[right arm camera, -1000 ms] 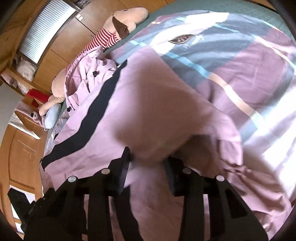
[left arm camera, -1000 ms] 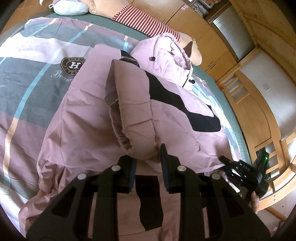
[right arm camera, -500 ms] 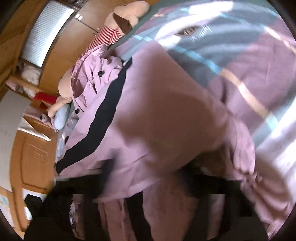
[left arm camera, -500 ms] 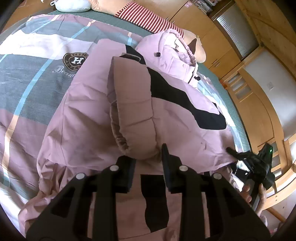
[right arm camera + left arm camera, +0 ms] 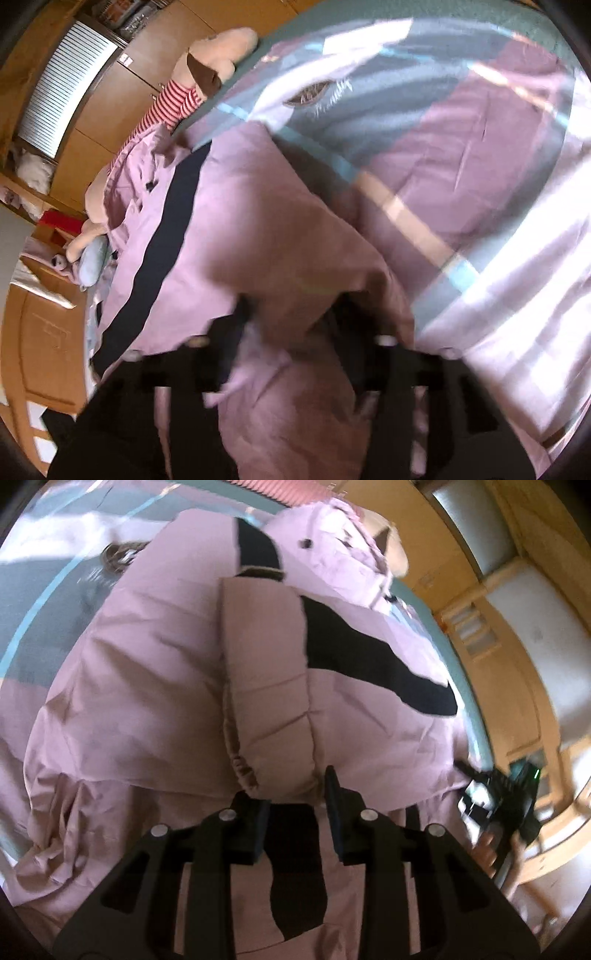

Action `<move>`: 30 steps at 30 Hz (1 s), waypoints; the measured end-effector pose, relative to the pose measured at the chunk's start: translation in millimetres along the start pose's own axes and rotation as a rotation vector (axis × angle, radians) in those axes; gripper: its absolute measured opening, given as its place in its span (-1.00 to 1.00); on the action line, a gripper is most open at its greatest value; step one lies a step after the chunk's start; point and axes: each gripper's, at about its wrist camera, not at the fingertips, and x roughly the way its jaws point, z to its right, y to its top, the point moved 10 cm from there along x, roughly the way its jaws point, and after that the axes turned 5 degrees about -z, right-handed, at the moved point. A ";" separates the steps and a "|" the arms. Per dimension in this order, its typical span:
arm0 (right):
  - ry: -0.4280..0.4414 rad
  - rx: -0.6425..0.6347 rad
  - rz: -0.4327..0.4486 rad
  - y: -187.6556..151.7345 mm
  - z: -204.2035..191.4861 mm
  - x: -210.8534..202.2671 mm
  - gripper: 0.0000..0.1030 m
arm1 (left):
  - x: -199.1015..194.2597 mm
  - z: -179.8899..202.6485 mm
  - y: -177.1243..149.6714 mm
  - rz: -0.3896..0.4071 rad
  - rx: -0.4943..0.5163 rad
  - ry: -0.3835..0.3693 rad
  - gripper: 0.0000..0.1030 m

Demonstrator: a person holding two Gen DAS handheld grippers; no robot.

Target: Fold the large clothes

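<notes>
A big pink padded jacket (image 5: 155,686) with a black stripe (image 5: 369,664) lies spread on the bed, its hood (image 5: 332,550) at the far end. One sleeve (image 5: 266,672) is folded lengthwise over the body. Its gathered cuff (image 5: 258,775) sits between the tips of my left gripper (image 5: 291,794); both fingers touch it while the jaws ease open. The right wrist view is blurred. There my right gripper (image 5: 291,321) straddles a raised fold of the jacket (image 5: 280,236); its jaws are opening wide and stand off the cloth. From the left wrist view, the right gripper (image 5: 471,779) is at the jacket's right edge.
The jacket lies on a striped quilt (image 5: 461,155) in grey, mauve and white with a crest. A plush toy in a red-striped top (image 5: 177,103) lies along the bed's far side. Wooden cabinets (image 5: 461,535) and a wooden rail (image 5: 554,849) border the bed. A hand (image 5: 487,853) carries the right gripper.
The left gripper has sunk closer to the jacket with the cuff still at its tips, its gap slightly wider. The right gripper's jaws pinched in, then spread wide, and it shifted sideways.
</notes>
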 end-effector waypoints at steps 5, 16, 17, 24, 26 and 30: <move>-0.145 -0.065 0.049 -21.7 -2.4 -41.8 0.09 | 0.4 -9.9 1.8 -0.005 -0.046 -0.026 -0.39; -0.285 -0.373 0.189 -0.2 -49.2 -41.7 0.09 | 1.1 -6.6 -1.0 0.006 -0.016 0.019 -0.37; -0.302 -0.379 0.171 0.2 -46.4 -31.3 0.09 | 1.0 -7.8 -1.0 0.005 -0.019 0.021 -0.37; -0.349 -0.423 0.145 -8.1 -22.9 21.4 0.15 | 2.0 -7.7 -0.6 0.003 -0.027 0.028 -0.36; -0.346 -0.431 0.159 -9.7 -21.5 19.9 0.16 | 2.6 -7.6 -0.4 0.004 -0.027 0.033 -0.35; -0.324 -0.432 0.176 -10.5 -21.5 19.1 0.19 | -4.6 -3.4 0.7 0.037 -0.020 0.062 -0.27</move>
